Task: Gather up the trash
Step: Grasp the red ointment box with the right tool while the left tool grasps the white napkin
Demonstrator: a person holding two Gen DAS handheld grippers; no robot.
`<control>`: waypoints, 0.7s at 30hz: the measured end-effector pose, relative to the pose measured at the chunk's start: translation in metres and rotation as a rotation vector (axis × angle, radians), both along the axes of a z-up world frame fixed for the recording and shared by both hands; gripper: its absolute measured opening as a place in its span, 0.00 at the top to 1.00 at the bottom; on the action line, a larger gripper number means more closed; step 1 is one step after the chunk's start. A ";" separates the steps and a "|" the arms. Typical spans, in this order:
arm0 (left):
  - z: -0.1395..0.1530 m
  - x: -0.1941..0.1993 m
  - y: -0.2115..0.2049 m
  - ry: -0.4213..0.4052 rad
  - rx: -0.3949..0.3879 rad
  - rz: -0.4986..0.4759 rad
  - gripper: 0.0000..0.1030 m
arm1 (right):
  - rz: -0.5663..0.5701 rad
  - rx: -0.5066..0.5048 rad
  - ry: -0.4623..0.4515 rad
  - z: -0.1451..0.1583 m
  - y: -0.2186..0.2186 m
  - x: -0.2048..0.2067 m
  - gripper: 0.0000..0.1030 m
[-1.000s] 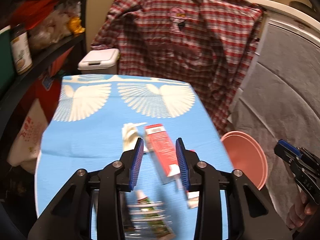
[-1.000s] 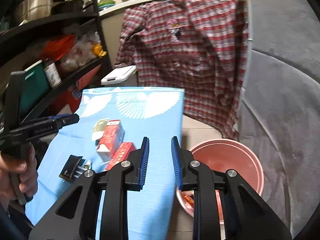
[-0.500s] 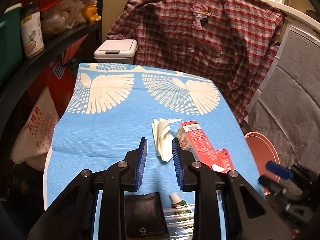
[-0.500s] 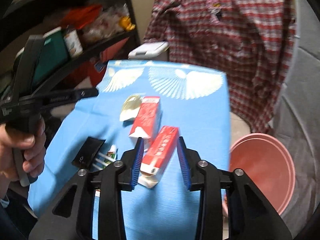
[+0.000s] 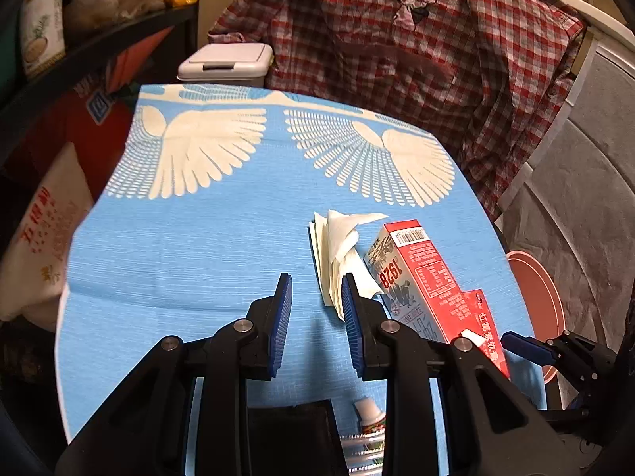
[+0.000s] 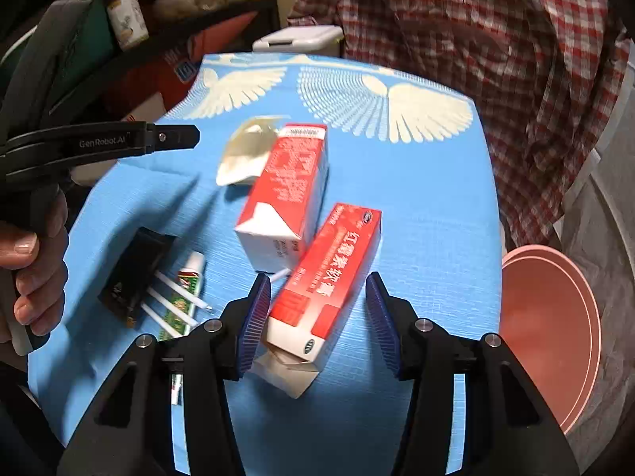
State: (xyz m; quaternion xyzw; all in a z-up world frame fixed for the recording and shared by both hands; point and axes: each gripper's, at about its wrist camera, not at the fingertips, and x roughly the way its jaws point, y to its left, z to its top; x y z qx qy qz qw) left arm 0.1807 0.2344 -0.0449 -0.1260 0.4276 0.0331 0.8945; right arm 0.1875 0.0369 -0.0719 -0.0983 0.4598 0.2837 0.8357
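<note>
Reading "1928": red carton (image 5: pixel 412 273)

Both views are taken from the wrists, looking forward and steeply down along black fingers with blue pads. The left view is set over the near left part of the blue cloth (image 5: pixel 190 246); the right view is held close above the red boxes (image 6: pixel 329 269). The cloth, the boxes, the checked shirt (image 5: pixel 416 51) and the pink basin (image 6: pixel 547 317) are shared by both.
</note>
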 end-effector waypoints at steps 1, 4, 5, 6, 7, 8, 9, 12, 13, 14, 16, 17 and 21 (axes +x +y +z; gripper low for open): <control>-0.003 0.002 0.000 0.003 -0.002 -0.001 0.75 | 0.000 -0.002 0.004 -0.001 0.000 0.000 0.50; -0.011 0.009 0.002 0.012 -0.015 0.001 0.75 | 0.001 0.003 0.008 -0.003 -0.003 0.003 0.51; -0.014 0.012 0.004 0.015 -0.024 0.002 0.75 | 0.001 0.007 0.012 -0.003 -0.004 0.004 0.51; -0.016 0.014 0.005 0.019 -0.032 0.004 0.75 | 0.002 0.010 0.016 -0.004 -0.005 0.005 0.51; -0.018 0.015 0.006 0.022 -0.039 0.007 0.75 | 0.002 0.012 0.018 -0.004 -0.006 0.006 0.51; -0.020 0.016 0.006 0.024 -0.048 0.007 0.75 | 0.004 0.013 0.019 -0.004 -0.007 0.006 0.51; -0.021 0.017 0.006 0.026 -0.059 0.005 0.75 | 0.007 0.012 0.019 -0.004 -0.008 0.006 0.51; -0.023 0.019 0.003 0.024 -0.059 0.000 0.75 | 0.014 0.014 0.022 -0.005 -0.007 0.007 0.52; -0.023 0.020 0.002 0.025 -0.062 -0.003 0.75 | 0.015 0.014 0.022 -0.005 -0.007 0.006 0.53; -0.024 0.021 0.000 0.026 -0.062 -0.005 0.75 | 0.018 0.014 0.022 -0.005 -0.008 0.006 0.54; -0.026 0.023 -0.003 0.034 -0.057 -0.010 0.75 | 0.021 0.012 0.022 -0.005 -0.008 0.006 0.56; -0.026 0.024 -0.003 0.038 -0.055 -0.010 0.75 | 0.022 0.010 0.020 -0.005 -0.008 0.005 0.57; -0.029 0.025 -0.005 0.051 -0.050 -0.009 0.75 | 0.031 0.004 0.014 -0.005 -0.009 0.004 0.60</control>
